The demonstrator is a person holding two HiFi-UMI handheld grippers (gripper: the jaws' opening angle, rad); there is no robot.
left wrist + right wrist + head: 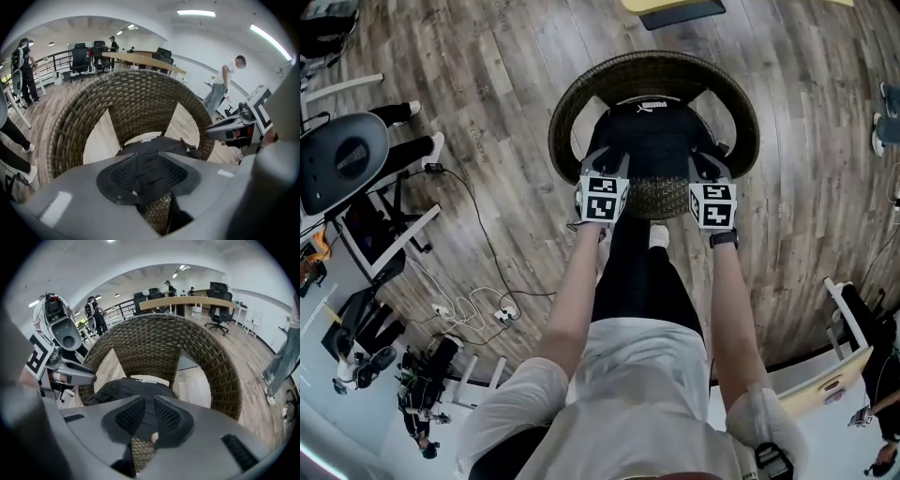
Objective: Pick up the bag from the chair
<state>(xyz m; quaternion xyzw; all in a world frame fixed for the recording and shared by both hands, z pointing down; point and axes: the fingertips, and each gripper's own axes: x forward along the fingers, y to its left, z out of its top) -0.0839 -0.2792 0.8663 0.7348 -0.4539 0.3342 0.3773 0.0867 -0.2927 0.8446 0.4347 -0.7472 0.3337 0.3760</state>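
Observation:
A black bag point(656, 141) lies on the seat of a round wicker chair point(581, 94), directly in front of me. Both grippers are at the bag's near edge, over the chair's front rim. The left gripper point(605, 164) is shut on a black strap of the bag; in the left gripper view the strap runs down between its pads point(126, 171), with the bag point(159, 144) and the wicker chair back point(136, 98) behind. The right gripper point(705, 167) is likewise shut on a black strap, which shows between its pads point(166, 416), with the bag point(126, 387) and chair back point(154, 341) beyond.
The chair stands on a wooden floor. Cables and a power strip point(478, 309) lie at the left beside a grey stand point(342, 159). A white frame point(848, 319) stands at the right. A person point(225, 84) stands beyond the chair, with desks point(187, 301) and office chairs behind.

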